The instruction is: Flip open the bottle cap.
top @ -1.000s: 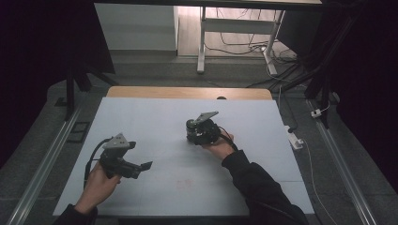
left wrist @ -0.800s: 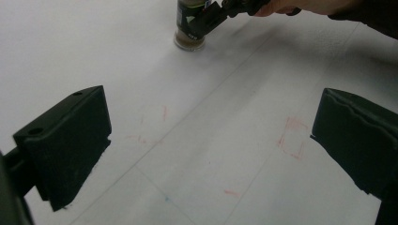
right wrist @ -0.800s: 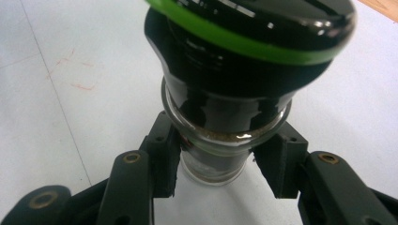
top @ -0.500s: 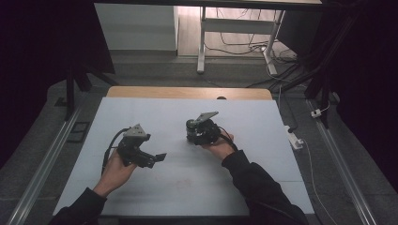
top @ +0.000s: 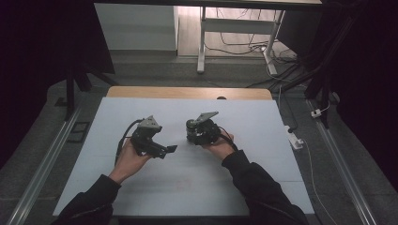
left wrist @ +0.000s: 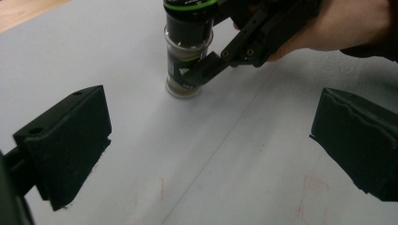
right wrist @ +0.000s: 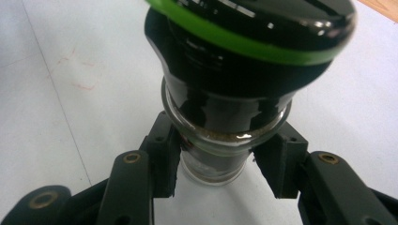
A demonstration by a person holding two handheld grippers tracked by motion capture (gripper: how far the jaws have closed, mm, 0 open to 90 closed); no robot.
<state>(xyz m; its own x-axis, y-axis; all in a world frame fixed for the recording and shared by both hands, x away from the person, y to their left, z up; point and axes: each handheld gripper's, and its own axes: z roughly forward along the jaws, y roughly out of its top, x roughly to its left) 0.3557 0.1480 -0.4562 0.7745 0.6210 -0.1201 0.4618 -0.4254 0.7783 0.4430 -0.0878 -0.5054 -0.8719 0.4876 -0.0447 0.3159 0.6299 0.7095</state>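
White table top [top: 263, 178], dim room, grey floor [top: 155, 70].

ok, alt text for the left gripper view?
A small glass jar with a black, green-ringed cap stands on a white table, clamped low by the right gripper. The left gripper's open black jaws frame the foreground.

Dark long sleeves [top: 256, 187] are worn on both arms; each black hand-held gripper [top: 170, 149] is topped by a grey three-cornered plate [top: 151, 123]; brass-coloured screws [right wrist: 132, 158] are seen; a black cable [top: 123, 137] is trailed.
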